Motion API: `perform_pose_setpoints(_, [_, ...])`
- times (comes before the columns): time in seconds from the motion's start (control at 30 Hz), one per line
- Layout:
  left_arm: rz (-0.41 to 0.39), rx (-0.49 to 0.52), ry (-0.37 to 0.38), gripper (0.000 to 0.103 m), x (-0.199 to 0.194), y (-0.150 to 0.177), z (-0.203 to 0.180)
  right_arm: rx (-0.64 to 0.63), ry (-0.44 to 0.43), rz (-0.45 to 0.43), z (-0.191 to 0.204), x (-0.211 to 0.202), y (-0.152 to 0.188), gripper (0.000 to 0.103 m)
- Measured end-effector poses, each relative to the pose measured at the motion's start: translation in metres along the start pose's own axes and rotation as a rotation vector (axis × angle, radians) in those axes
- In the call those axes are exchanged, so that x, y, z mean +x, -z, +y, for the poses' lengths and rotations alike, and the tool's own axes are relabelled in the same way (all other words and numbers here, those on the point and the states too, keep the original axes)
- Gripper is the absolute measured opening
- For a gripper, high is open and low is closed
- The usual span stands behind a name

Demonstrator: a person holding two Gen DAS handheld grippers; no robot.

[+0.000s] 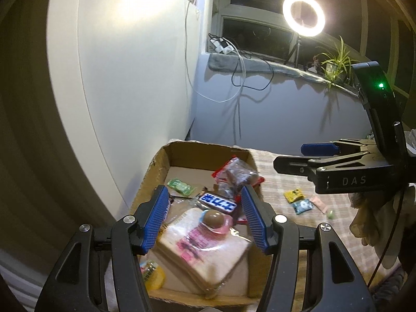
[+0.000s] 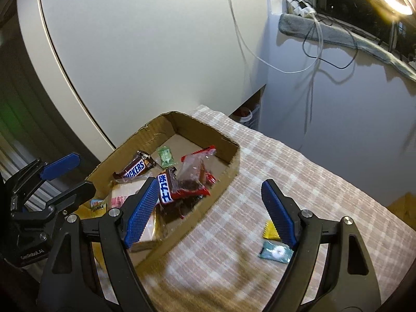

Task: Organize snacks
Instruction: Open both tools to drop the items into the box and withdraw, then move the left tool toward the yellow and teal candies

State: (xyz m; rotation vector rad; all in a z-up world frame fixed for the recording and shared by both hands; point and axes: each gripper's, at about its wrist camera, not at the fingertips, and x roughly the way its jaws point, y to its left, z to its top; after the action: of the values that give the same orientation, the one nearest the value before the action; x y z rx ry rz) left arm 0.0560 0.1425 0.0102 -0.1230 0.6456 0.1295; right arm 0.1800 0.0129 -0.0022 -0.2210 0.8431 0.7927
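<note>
snacks in the cardboard box (image 2: 228,167) (two packets (image 2: 273,244) lie outside, right).

A lit ring light (image 1: 303,14) stands on the sill beneath a dark window (image 1: 260,7).

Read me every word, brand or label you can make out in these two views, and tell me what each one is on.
"DAS": on the black body of the right tool.
"GenRobot.AI": on the left tool's body.
"SNICKERS", first letters hidden: on the brown chocolate bar in the cardboard box.
White Chinese characters on blue, legible: second Snickers bar.
Pink print on the bread packet: too blurred.
Small candy wrappers on the tablecloth: too small.
</note>
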Motion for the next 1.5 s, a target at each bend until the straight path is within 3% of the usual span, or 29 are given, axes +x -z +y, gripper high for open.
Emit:
perform_pose_setpoints(0.37, [0.002, 0.024, 0.056, 0.058, -0.011, 0.008, -0.035, 0.027, 0.066, -0.070, -0.042, -0.051, 0.032, 0.083])
perform_pose_setpoints(0.73, [0.046, 0.064, 0.158, 0.058, 0.003, 0.022, -0.090, 0.070, 0.168, -0.010, -0.111, -0.075, 0.084, 0.083])
perform_pose_setpoints(0.93, [0.093, 0.082, 0.202, 0.057, 0.021, 0.030, -0.116, 0.020, 0.180, 0.052, -0.121, -0.066, 0.111, 0.083])
perform_pose_setpoints(1.1, [0.133, 0.078, 0.228, 0.051, 0.041, 0.034, -0.132, -0.019, 0.156, 0.077, -0.112, -0.049, 0.127, 0.083])
perform_pose_setpoints(1.3, [0.182, 0.067, 0.238, 0.045, 0.069, 0.036, -0.145, -0.004, 0.094, 0.100, -0.112, -0.026, 0.136, 0.066])
perform_pose_setpoints(1.5, [0.213, 0.053, 0.222, 0.045, 0.102, 0.034, -0.153, 0.008, 0.069, 0.104, -0.117, -0.015, 0.138, 0.064])
